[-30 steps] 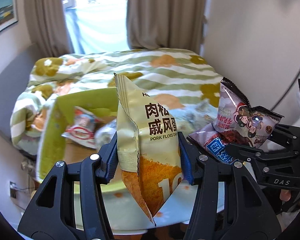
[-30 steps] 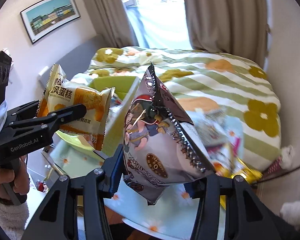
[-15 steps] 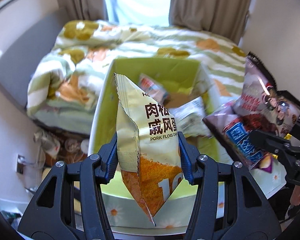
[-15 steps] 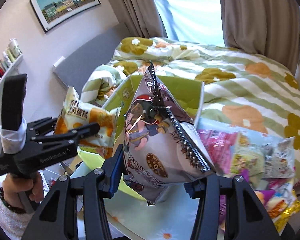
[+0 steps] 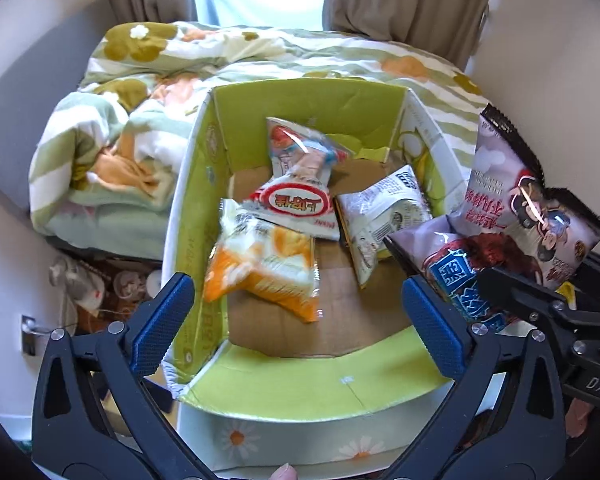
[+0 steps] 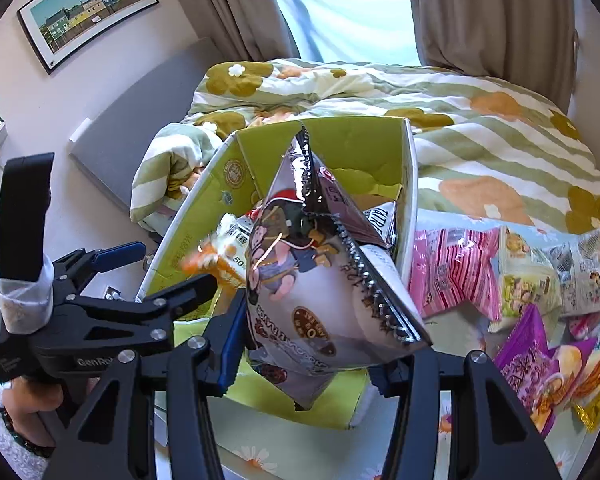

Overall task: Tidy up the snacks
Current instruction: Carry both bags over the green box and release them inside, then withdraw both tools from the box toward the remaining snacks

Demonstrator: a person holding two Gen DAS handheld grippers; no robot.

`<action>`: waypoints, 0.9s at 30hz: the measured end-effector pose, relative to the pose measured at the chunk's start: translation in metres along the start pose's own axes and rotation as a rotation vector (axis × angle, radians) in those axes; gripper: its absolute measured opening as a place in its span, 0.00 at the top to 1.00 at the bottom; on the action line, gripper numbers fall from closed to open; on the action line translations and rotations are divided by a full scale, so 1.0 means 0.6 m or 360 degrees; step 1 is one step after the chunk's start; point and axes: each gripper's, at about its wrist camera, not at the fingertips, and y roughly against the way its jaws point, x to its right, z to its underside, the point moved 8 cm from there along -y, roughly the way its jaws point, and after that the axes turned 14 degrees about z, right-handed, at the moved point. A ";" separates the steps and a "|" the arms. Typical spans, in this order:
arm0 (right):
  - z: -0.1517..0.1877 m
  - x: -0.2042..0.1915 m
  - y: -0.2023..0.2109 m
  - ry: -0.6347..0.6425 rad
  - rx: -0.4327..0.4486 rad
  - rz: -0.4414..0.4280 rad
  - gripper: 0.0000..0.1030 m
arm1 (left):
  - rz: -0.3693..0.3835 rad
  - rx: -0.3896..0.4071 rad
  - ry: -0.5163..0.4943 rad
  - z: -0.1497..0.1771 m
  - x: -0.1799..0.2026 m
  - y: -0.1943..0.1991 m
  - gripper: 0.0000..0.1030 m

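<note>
An open green cardboard box (image 5: 300, 100) stands on the table in front of the bed. My left gripper (image 5: 296, 312) is open and empty above the box's near end. The orange and white pork floss cake bag (image 5: 260, 260) is blurred, inside the box below the jaws. A red and white bag (image 5: 296, 200) and a white bag (image 5: 384, 216) lie in the box too. My right gripper (image 6: 308, 344) is shut on a purple-grey snack bag (image 6: 320, 280), held over the box's right front corner; that bag also shows in the left wrist view (image 5: 512, 216).
Loose snack bags lie on the table right of the box: a pink one (image 6: 452, 268), a pale green one (image 6: 528, 280), a purple one (image 6: 540, 364). A bed with a flowered green quilt (image 6: 480, 120) is behind. The left gripper (image 6: 112, 320) is beside the box's left wall.
My left gripper has opened and let go of the pork floss cake bag, which has dropped into the box. Both grippers moved closer over the box, the right one still holding its bag.
</note>
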 end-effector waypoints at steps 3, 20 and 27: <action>0.002 0.000 0.008 -0.0017 -0.0011 0.0009 0.54 | -0.0024 -0.0003 -0.0032 0.003 0.002 0.006 0.00; -0.014 -0.021 -0.041 0.0075 -0.0149 -0.0074 0.53 | -0.0212 0.0090 0.0050 0.030 -0.033 0.052 0.01; -0.008 -0.039 -0.068 0.0051 -0.0158 -0.0111 0.00 | -0.0249 0.0072 0.0126 0.054 -0.058 0.057 0.01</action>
